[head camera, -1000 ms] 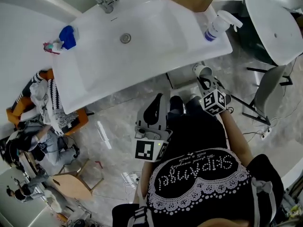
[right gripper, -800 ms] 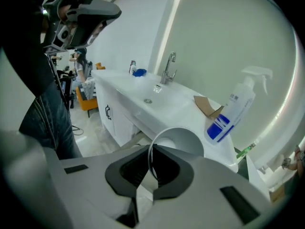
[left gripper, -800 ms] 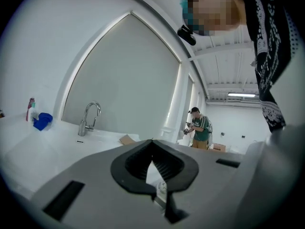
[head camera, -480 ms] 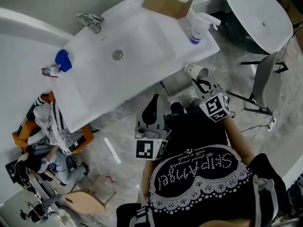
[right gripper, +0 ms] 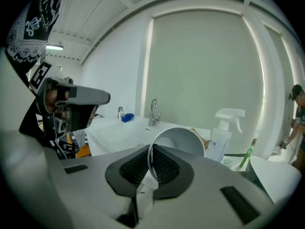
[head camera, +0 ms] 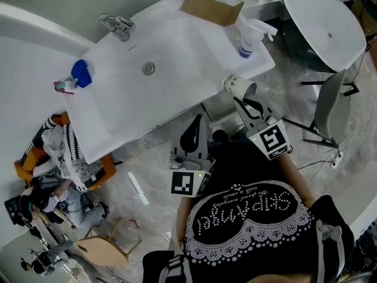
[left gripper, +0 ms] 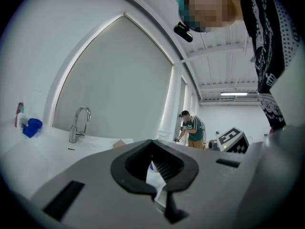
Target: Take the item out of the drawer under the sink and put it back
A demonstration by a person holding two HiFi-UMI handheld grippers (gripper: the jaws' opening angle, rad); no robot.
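Note:
A white paper cup (head camera: 238,86) lies on its side in the air beside the white sink's (head camera: 177,102) front right corner, its mouth toward me. My right gripper (head camera: 244,103) is shut on its rim; in the right gripper view the rim (right gripper: 151,159) stands pinched between the ribbed pads, the cup (right gripper: 181,140) just beyond. A pale drawer (head camera: 219,108) shows under the basin's edge. My left gripper (head camera: 190,128) hangs level before the sink, jaws together with nothing in them (left gripper: 157,175).
On the counter stand a spray bottle (head camera: 250,37), a cardboard piece (head camera: 212,7) and a blue item (head camera: 81,72); the tap (head camera: 118,23) is at the back. A round white table (head camera: 327,22) and a chair (head camera: 330,108) are to the right, cluttered things (head camera: 59,140) to the left.
My right gripper has risen with the cup from beside the drawer to the level of the counter's edge and has rolled. The left gripper has barely shifted.

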